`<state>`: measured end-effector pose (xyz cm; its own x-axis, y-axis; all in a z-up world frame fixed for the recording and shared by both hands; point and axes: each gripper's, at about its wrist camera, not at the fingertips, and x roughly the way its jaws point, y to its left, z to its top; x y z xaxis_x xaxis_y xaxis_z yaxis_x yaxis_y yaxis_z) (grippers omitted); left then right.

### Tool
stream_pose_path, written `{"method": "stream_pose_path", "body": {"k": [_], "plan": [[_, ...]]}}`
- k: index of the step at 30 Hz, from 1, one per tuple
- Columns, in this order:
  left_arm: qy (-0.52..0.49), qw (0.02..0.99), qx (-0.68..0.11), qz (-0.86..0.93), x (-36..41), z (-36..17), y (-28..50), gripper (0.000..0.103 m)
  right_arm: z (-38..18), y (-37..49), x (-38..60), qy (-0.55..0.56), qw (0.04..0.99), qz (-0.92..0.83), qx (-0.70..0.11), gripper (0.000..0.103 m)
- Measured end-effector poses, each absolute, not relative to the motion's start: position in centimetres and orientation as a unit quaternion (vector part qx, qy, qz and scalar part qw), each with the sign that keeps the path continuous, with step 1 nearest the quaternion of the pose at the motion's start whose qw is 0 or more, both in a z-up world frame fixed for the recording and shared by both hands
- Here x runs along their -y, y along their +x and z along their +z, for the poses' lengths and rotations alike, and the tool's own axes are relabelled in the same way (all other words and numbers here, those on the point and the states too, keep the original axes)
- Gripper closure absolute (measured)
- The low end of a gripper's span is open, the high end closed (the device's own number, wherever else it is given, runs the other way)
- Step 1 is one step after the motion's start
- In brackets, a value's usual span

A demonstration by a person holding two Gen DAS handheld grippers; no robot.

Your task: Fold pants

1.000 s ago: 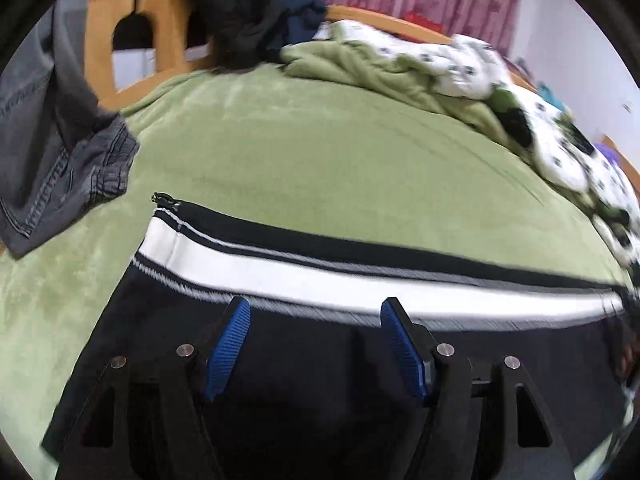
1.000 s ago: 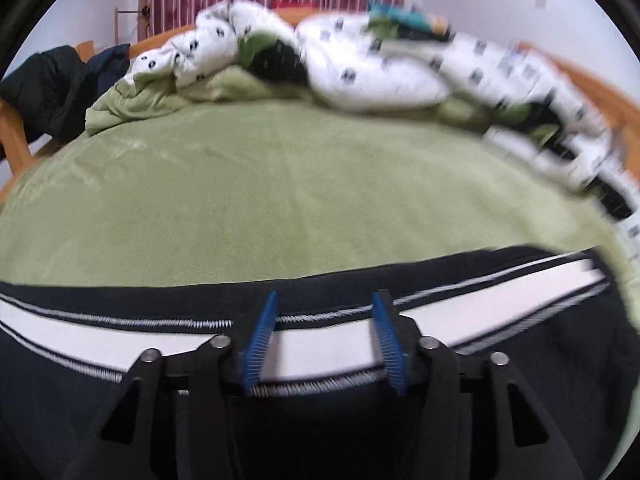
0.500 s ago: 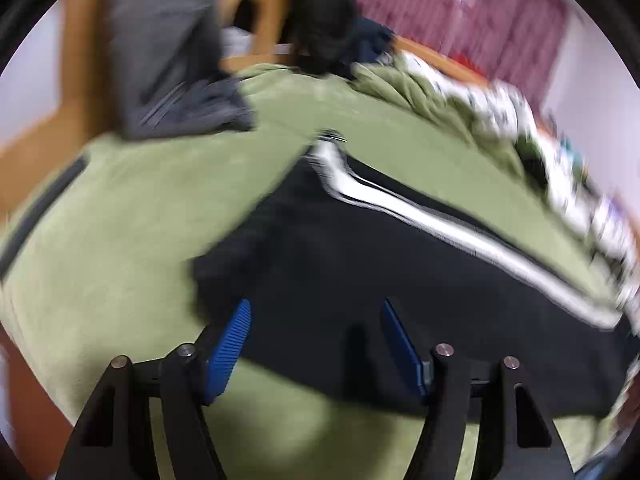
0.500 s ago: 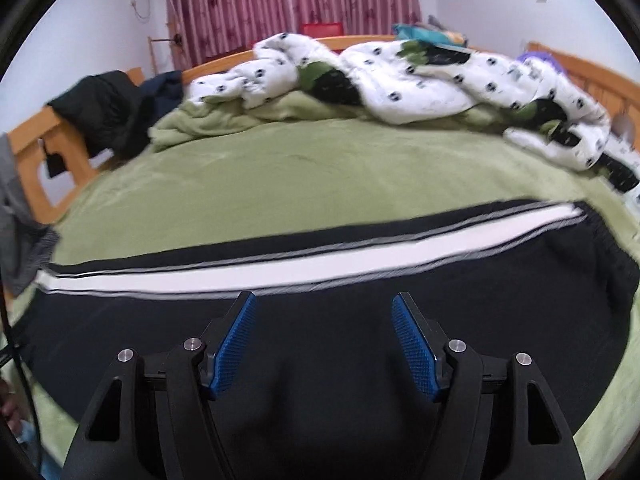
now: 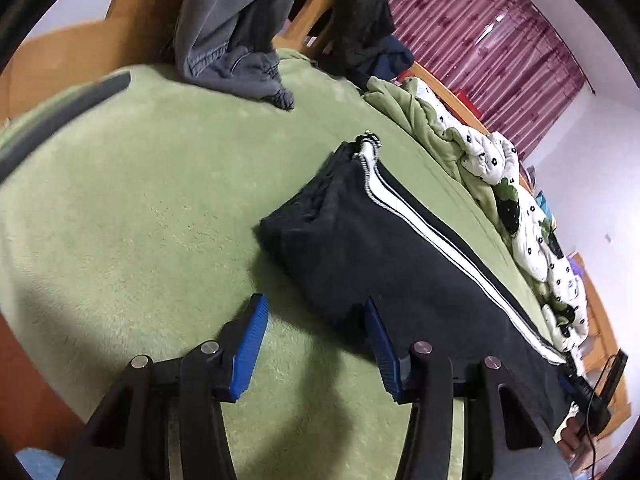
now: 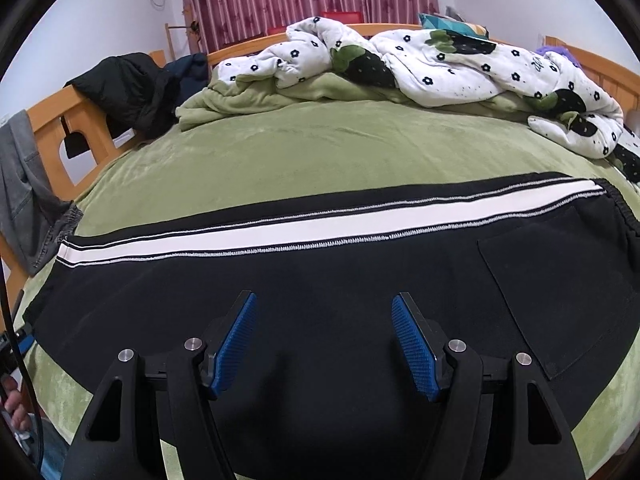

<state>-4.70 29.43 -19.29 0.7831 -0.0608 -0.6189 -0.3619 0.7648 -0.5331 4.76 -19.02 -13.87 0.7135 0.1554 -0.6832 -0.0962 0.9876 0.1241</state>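
Black pants (image 6: 360, 280) with a white side stripe (image 6: 320, 226) lie flat across the green bed, legs stacked, back pocket at the right. In the left wrist view the pants (image 5: 400, 264) run from the cuff end at centre to the far right. My left gripper (image 5: 312, 320) is open and empty, just off the near corner of the cuff end, above the blanket. My right gripper (image 6: 324, 320) is open and empty, hovering over the middle of the pants.
A green blanket (image 5: 140, 208) covers the bed. Grey jeans (image 5: 236, 28) and a dark jacket (image 5: 360, 12) hang on the wooden bed frame (image 6: 52, 120). A rumpled white flowered quilt (image 6: 440, 64) lies along the far side. Red curtains hang behind.
Both grippers pulled back from the pants. The left one swung left and out past the cuff end. The right one opened wider and rose above the pants.
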Motion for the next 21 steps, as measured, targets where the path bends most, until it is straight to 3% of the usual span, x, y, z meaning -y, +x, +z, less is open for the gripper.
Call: {"method": "stream_pose_path", "body": {"k": [6,9,10,14,21], "plan": [[-0.319,0.891,-0.310,0.095,-30.0,-19.4,-2.0,0.054,-13.9,5.0,20.1,0.061,0.925,0.061,-0.369,0.034],[-0.330,0.885,-0.310,0.109,-31.0,-19.4,-0.4,0.058,-13.9,5.2,20.6,0.069,0.926,0.063,-0.365,0.034],[-0.336,0.883,-0.309,0.115,-31.3,-19.4,-0.3,0.068,-13.9,5.1,20.8,0.069,0.927,0.063,-0.364,0.034],[-0.367,0.870,-0.303,0.129,-32.1,-19.3,-0.4,0.078,-14.1,5.2,21.2,0.057,0.927,0.063,-0.366,0.037],[-0.168,0.911,-0.299,0.229,-25.4,-13.0,1.6,0.082,-14.8,3.9,24.5,0.058,0.929,0.060,-0.359,0.042]]}}
